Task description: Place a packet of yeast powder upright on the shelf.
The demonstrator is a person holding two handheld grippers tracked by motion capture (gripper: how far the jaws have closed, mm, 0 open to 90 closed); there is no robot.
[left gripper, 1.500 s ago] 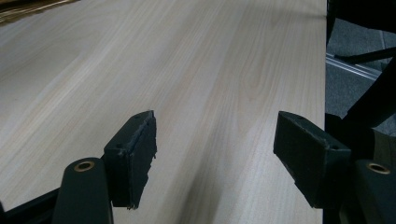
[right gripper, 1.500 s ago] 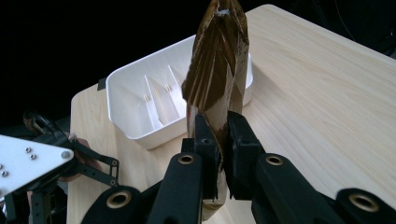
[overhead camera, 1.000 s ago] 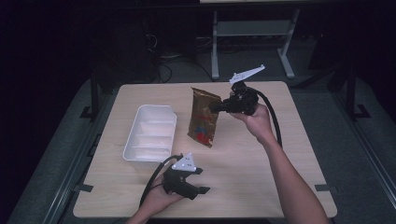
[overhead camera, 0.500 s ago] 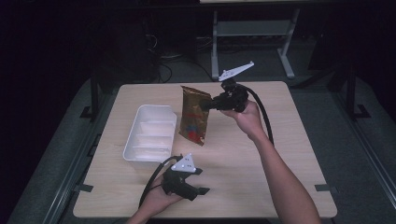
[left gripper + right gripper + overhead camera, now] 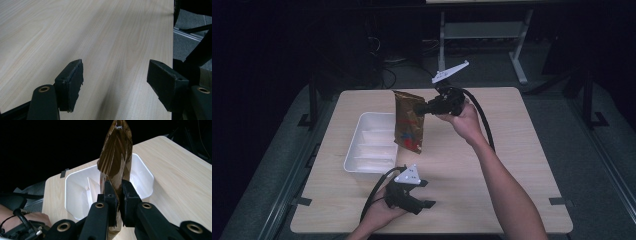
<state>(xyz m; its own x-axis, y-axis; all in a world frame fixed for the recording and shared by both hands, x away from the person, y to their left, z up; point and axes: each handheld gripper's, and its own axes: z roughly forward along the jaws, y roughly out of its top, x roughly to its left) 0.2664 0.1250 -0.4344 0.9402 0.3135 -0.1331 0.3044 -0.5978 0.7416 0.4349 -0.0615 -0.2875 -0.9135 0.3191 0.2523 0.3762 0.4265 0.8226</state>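
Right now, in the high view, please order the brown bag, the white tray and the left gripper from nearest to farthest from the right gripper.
1. brown bag: clamped in the right gripper.
2. white tray: table's left side, beyond the bag.
3. left gripper: near edge.

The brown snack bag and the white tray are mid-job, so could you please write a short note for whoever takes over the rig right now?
Right hand-held gripper: shut on the brown snack bag, holding it in the air by its edge, beside the right rim of the white tray.
Left hand-held gripper: open, holding nothing, low over the table near its front edge.
Done: bag picked up.
Left: probably carry the bag over the tray, lower it in and release; the tray looks clear to receive it.
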